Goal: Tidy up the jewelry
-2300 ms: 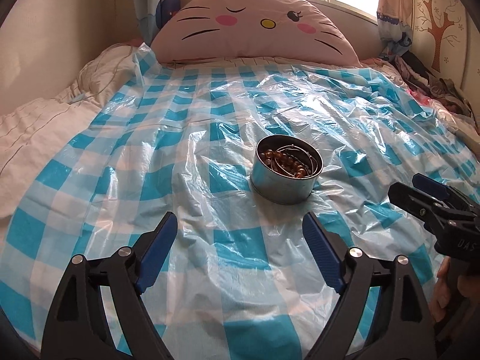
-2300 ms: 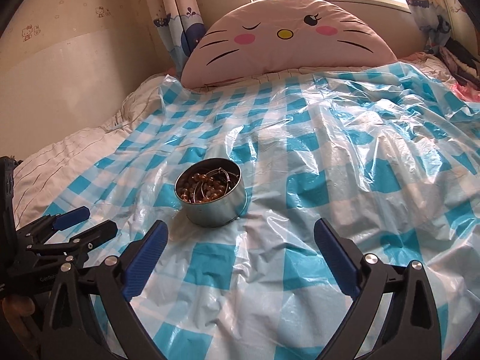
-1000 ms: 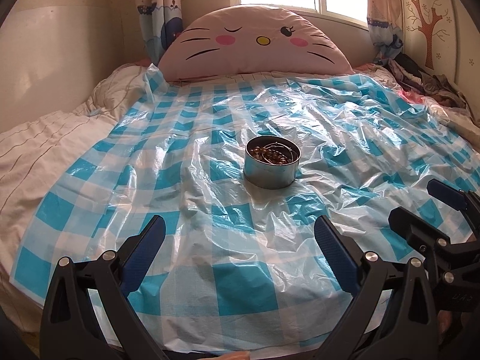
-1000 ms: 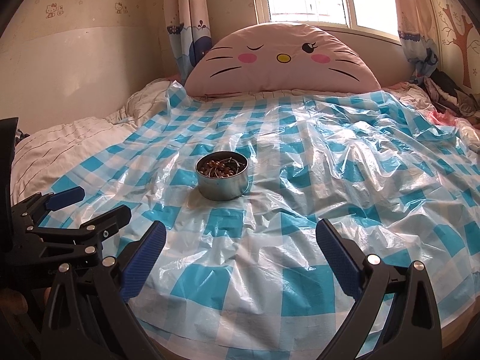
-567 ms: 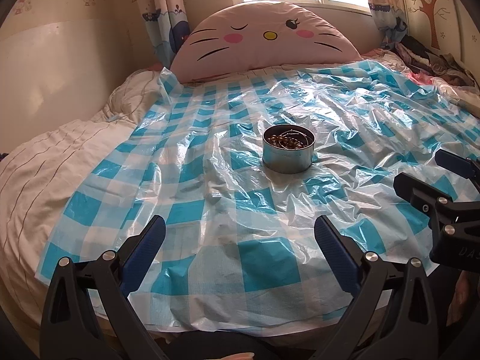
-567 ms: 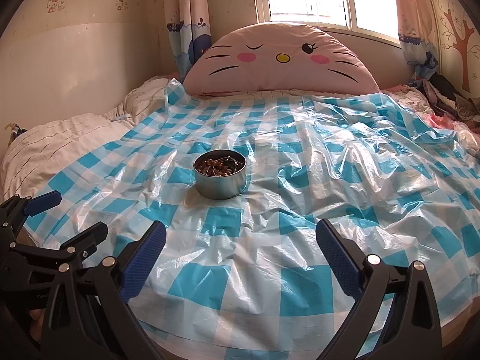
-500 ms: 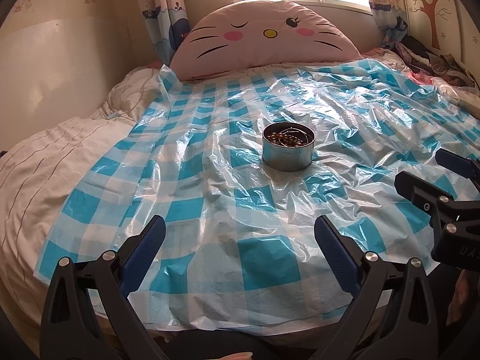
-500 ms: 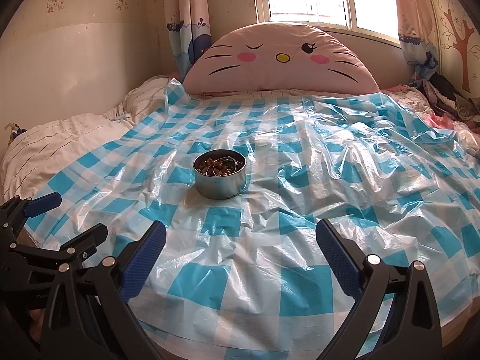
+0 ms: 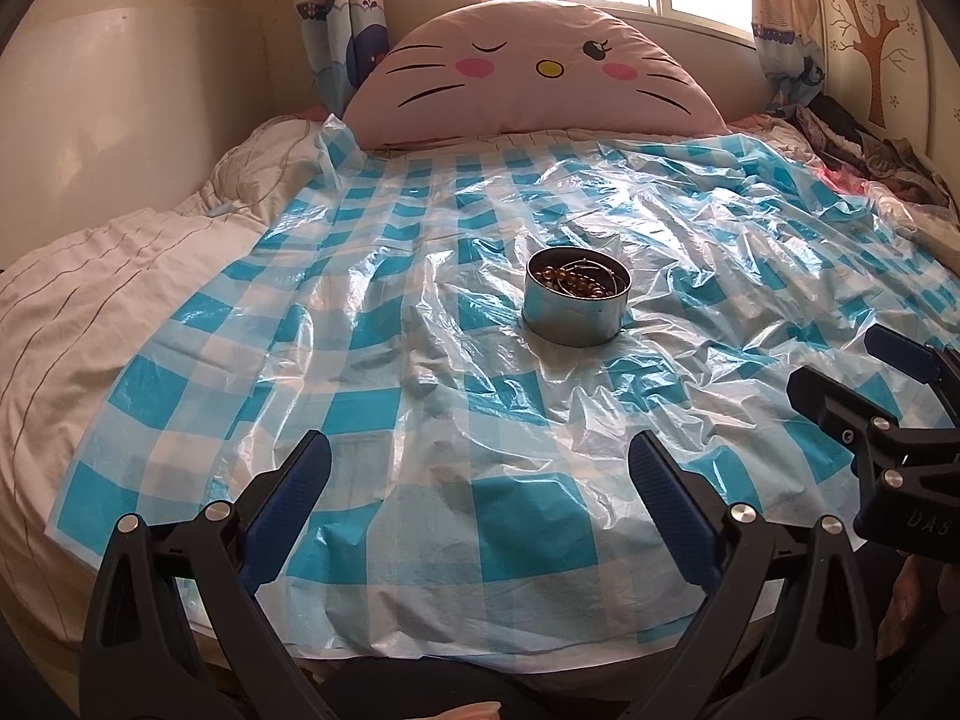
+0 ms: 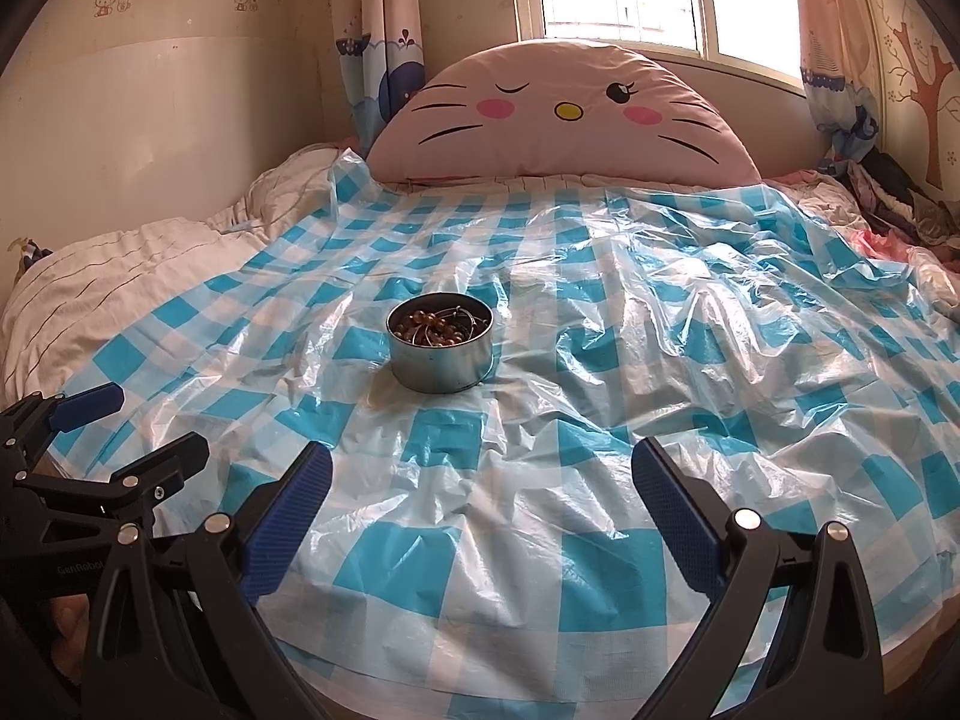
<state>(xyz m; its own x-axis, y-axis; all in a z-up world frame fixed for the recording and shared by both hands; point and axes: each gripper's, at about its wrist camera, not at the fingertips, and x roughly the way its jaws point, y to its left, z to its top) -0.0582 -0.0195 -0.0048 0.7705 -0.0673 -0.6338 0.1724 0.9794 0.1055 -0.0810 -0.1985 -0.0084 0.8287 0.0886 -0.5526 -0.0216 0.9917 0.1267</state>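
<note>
A round metal tin [image 9: 577, 307] stands upright on the blue-and-white checked plastic sheet [image 9: 420, 420] on the bed. It holds a brown bead bracelet [image 9: 570, 282] and thin metal rings. It also shows in the right wrist view [image 10: 441, 353], with the beads [image 10: 429, 324] inside. My left gripper [image 9: 480, 480] is open and empty, held back near the bed's front edge, well short of the tin. My right gripper [image 10: 480, 486] is open and empty, also back from the tin. Each gripper shows in the other's view: the right [image 9: 840, 384], the left [image 10: 138, 426].
A large pink cat-face pillow [image 10: 564, 114] leans at the head of the bed under the window. A white striped quilt [image 9: 90, 276] lies on the left. A pile of clothes [image 9: 852, 144] sits at the right. Walls bound the left and far sides.
Both grippers have pulled back and up from the tin, which now looks smaller and farther away. The bed's front edge has come into view. Both stay open.
</note>
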